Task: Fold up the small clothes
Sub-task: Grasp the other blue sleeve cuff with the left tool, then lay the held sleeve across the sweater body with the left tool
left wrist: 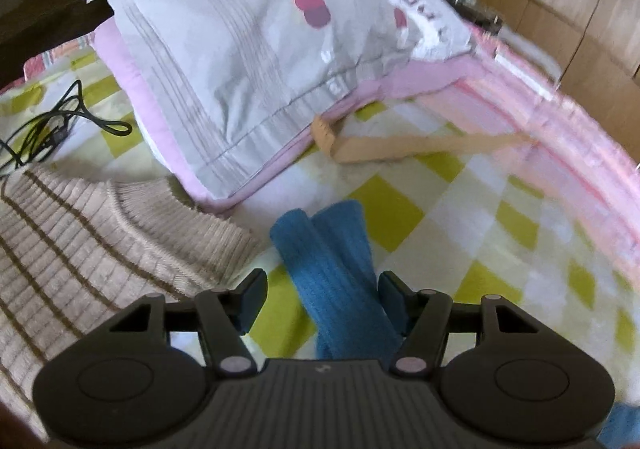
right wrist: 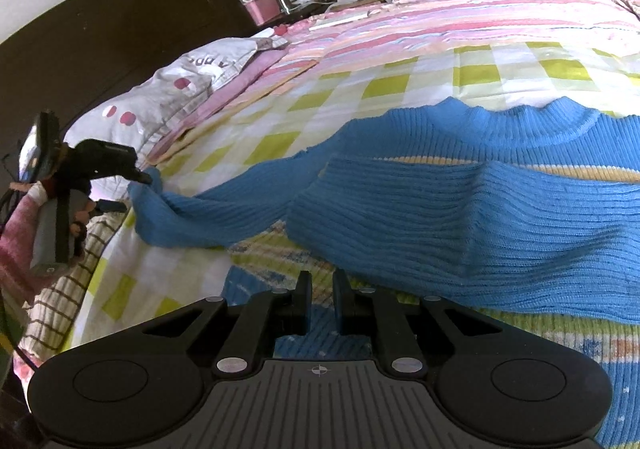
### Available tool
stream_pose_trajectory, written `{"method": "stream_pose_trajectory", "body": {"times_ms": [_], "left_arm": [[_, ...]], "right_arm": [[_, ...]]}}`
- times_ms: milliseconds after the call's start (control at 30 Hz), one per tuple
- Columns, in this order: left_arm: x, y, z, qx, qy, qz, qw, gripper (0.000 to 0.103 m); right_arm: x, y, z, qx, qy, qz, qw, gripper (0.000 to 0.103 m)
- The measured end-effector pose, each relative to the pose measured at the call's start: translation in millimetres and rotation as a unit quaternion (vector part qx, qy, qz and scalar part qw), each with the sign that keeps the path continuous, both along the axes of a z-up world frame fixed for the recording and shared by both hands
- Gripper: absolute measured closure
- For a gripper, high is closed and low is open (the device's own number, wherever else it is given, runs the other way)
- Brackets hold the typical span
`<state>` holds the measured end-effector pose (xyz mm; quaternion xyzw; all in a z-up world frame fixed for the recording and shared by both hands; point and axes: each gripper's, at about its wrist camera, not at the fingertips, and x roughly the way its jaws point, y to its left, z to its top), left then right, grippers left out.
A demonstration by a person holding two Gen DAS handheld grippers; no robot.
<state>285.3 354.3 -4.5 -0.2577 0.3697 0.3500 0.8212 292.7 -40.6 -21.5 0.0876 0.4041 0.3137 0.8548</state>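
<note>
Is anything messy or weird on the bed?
Yes. A tangled black cable lies loose on the checked bedspread beside the pillow, an odd spot for it. A wooden stick pokes out from under the pillow too. The blue sweater is rumpled, one sleeve stretched sideways.

Both the left gripper [left wrist: 322, 299] and the right gripper [right wrist: 321, 301] are matte black, with ribbed bodies. Round discs sit at four and eight o'clock. Pale rivets pin the linkages.

No lettering can be read for certain. The grey pillowcase [left wrist: 248, 61] at the head of the bed [right wrist: 400, 85] carries dark printed letters near its far edge, too blurred and skewed in both views to make out.
</note>
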Motion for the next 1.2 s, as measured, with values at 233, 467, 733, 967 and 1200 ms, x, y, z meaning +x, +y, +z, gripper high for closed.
{"method": "stream_pose_trajectory", "body": {"times_ms": [233,467,733,967,1200], "left_arm": [[-22.9,-6.0,6.7,0.007,-0.043,0.004,0.9990,0.082],[-51.4,-37.8,27.3,-0.012,-0.132,-0.074,0.9885,0.086],[-76.1,-110.5,33.3,-0.075,-0.201,-0.218,0.9520,0.087],[-87.4,-193.8,4.6,-0.055,-0.157,-0.329,0.9297,0.087],[-97.0,-220.5,-14.0,-0.029,-0.135,-0.383,0.9135,0.087]], "right_arm": [[-2.0,-3.6,1.3,0.009,-0.002,0.000,1.000,0.089],[-7.4,-2.7,6.7,0.009,-0.007,0.004,1.000,0.089],[-7.5,-0.9,19.0,0.032,0.000,-0.001,0.999,0.089],[2.5,-5.0,21.6,0.088,0.049,-0.014,0.995,0.077],[5.8,-6.2,11.6,0.117,0.095,-0.026,0.988,0.071]]}}
